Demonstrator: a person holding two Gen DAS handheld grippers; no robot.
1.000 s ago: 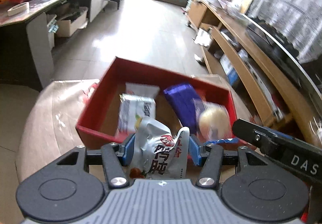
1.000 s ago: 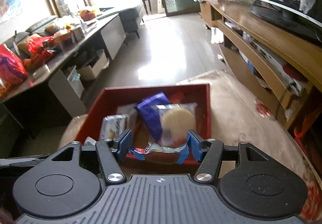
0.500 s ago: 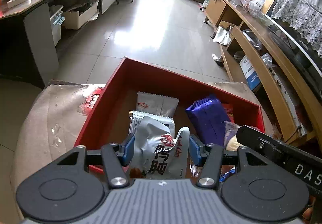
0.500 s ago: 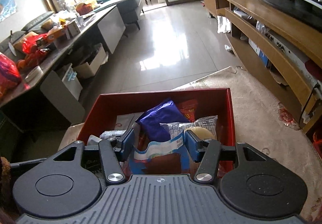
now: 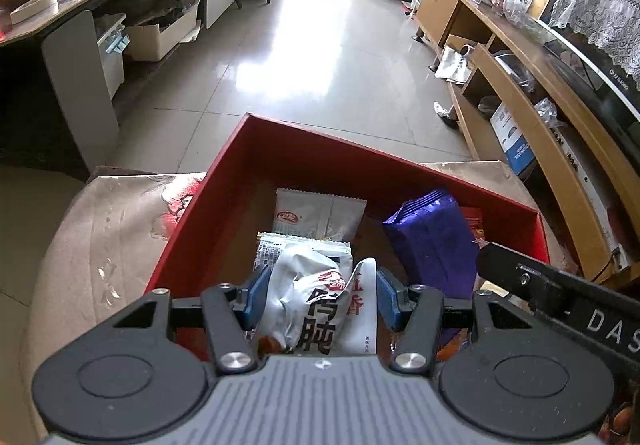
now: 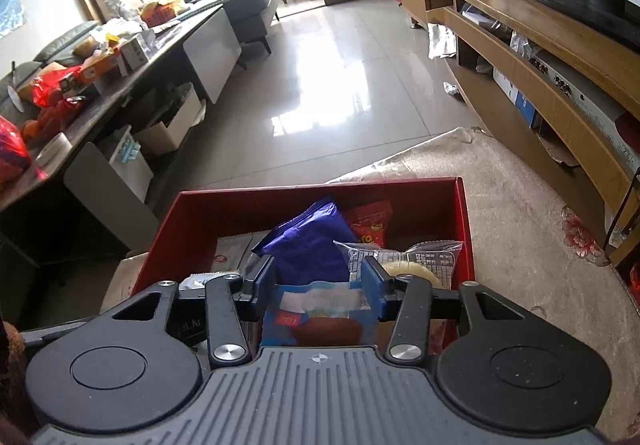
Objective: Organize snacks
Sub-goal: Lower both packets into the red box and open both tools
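- Two grippers hang over the near edge of a red box [image 5: 304, 155] that stands on a beige patterned cloth [image 5: 104, 229].
- Left gripper [image 5: 318, 297]: its blue fingers [image 5: 256, 295] are closed on a crumpled white packet [image 5: 320, 309] with red and black print, held above the near left part of the box.
- Right gripper [image 6: 318, 283]: its fingers [image 6: 374, 285] pinch a blue-and-white snack pack [image 6: 320, 309] with a brown cake printed on it, over the near right part of the box.
- Inside the box lie a purple bag [image 6: 310, 241] in the middle, a red packet [image 6: 370, 223] behind it, a clear pack holding a round pale cake [image 6: 416, 261] on the right, and two white sachets [image 5: 316, 215] on the left.
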